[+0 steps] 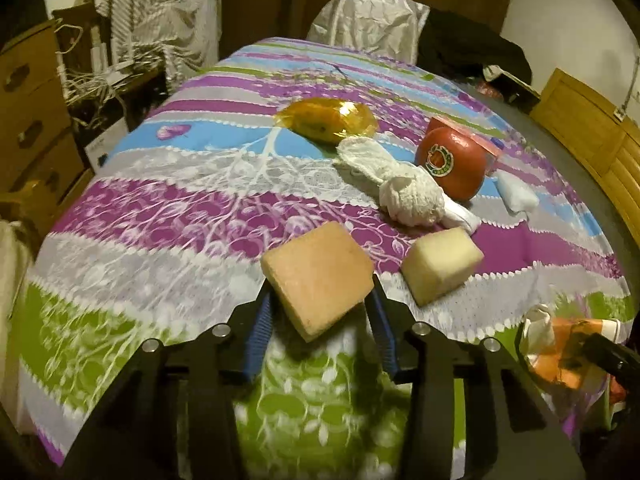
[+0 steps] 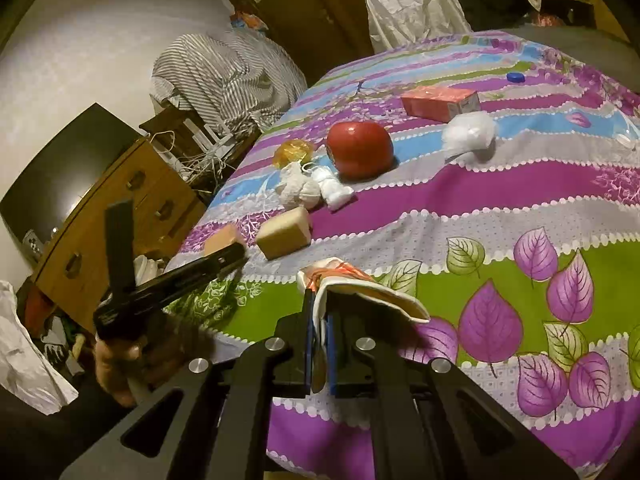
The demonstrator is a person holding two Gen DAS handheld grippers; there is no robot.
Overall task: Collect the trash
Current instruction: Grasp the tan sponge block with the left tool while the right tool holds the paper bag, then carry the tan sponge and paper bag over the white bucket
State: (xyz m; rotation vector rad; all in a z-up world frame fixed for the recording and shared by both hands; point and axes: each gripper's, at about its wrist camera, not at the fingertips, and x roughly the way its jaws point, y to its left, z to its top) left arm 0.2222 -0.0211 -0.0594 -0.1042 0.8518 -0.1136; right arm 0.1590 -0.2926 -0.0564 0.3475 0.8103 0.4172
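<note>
My left gripper (image 1: 318,312) is shut on a pinkish-orange sponge block (image 1: 318,278), held just above the near part of the bed; it also shows in the right wrist view (image 2: 222,240). My right gripper (image 2: 319,336) is shut on the rim of a white and orange bag (image 2: 360,284), seen at the lower right in the left wrist view (image 1: 560,344). A pale yellow sponge (image 1: 440,264) lies on the bedspread beside the held one. Behind it lie crumpled white cloths (image 1: 400,184), a yellow wrapper (image 1: 328,120), a red round container (image 1: 452,162) and white tissue (image 1: 516,190).
The floral bedspread (image 2: 500,216) also carries a red carton (image 2: 440,102), a white plastic wad (image 2: 470,132) and a blue cap (image 2: 515,77). A wooden dresser (image 2: 120,220) and tangled clutter (image 1: 100,84) stand left of the bed. A covered chair (image 1: 368,20) stands at the far end.
</note>
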